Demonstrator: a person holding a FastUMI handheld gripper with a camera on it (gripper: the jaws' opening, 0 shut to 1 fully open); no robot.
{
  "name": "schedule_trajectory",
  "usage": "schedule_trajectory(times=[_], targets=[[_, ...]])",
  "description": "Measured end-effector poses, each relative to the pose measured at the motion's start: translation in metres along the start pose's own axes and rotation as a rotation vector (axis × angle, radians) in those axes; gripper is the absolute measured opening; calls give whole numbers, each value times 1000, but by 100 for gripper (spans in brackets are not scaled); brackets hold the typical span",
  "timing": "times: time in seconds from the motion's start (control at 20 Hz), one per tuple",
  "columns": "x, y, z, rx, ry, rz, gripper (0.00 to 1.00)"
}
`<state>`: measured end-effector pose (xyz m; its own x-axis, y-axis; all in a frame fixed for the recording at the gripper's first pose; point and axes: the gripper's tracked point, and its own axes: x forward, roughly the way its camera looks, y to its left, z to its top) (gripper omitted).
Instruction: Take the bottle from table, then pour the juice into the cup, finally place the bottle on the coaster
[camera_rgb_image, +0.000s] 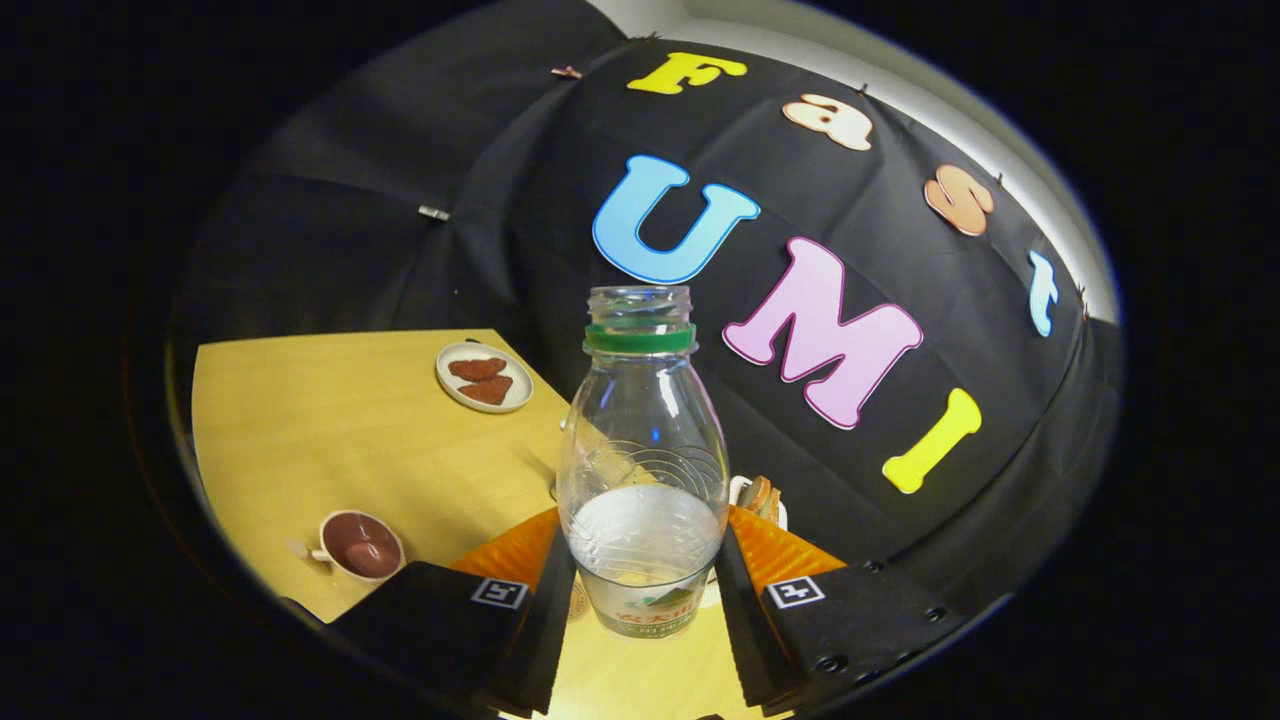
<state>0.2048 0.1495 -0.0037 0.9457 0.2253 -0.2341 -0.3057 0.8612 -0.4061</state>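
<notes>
Holding the bottle (642, 470) clamped between my gripper (640, 590) fingers, lifted above the worktop (330, 440) | risk: open neck, pale juice could slop if I tilt before reaching the cup (360, 545), off to my left | pale wooden worktop, plate (484, 378) of biscuits beyond, black cloth wall

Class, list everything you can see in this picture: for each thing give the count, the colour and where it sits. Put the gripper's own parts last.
bottle: one, clear with green neck ring, no cap, pale liquid low inside, between the fingers.
cup: one, white outside, brown inside, on the table left of the fingers.
plate: one, white, two reddish-brown pieces on it, far side of the table.
table: one, yellow wood.
gripper: one, both fingers pressed on the bottle's lower part.
</notes>
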Motion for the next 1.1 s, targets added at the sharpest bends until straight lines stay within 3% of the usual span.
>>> schedule_trajectory(times=[0.2,0.55,0.75,1.1], targets=[[16,8,-19,215,8,49,71],[58,17,-79,404,29,79,71],[79,22,-102,468,28,83,71],[98,30,-116,441,-26,95,72]])
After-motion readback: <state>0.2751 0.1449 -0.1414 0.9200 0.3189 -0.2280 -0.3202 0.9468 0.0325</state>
